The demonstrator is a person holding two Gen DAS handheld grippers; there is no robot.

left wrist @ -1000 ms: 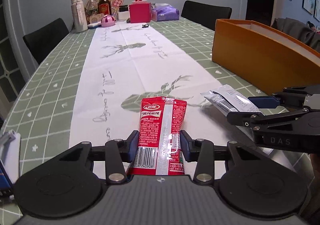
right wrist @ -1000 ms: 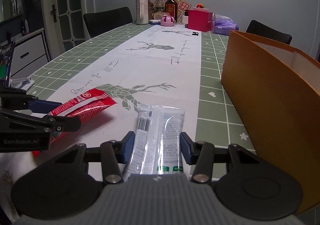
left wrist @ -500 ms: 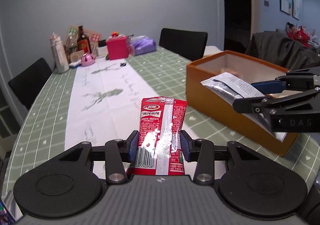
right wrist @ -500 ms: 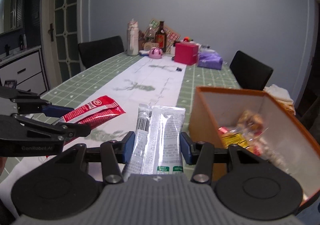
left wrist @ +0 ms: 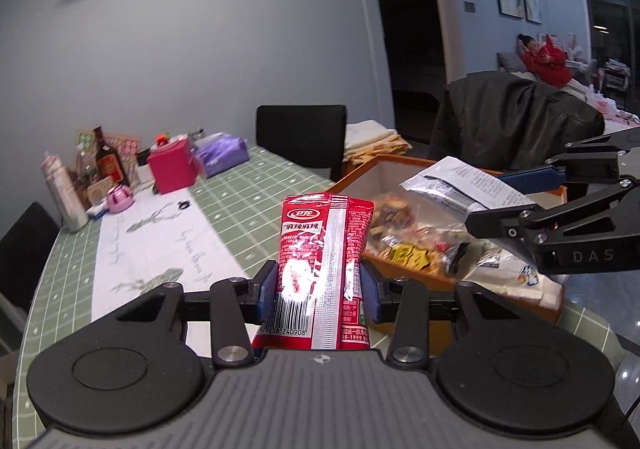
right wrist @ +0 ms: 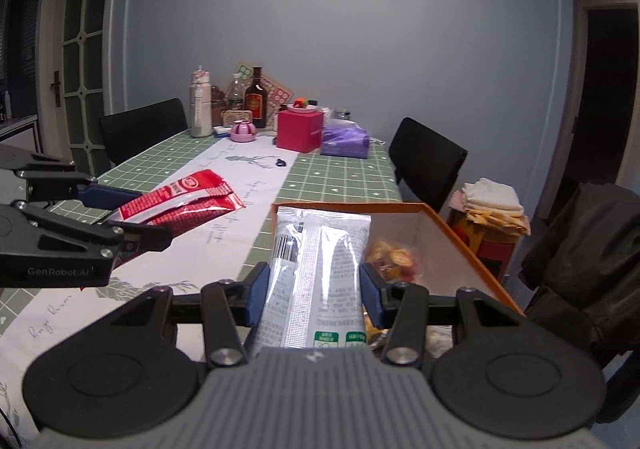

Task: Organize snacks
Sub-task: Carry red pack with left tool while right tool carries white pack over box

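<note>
The bottom end of the red packet held in the left claw is hidden behind the claw's grey body. The silver packet in the right claw likewise disappears behind its housing and covers part of the orange box beyond it. The snacks inside are too blurred to identify. Packet print stays illegible.

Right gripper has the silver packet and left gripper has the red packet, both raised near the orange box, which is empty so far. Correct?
Not quite: the orange box is not empty. The right wrist view shows wrapped snacks inside. The rest stands: right gripper holds the silver packet, left gripper the red packet.
</note>
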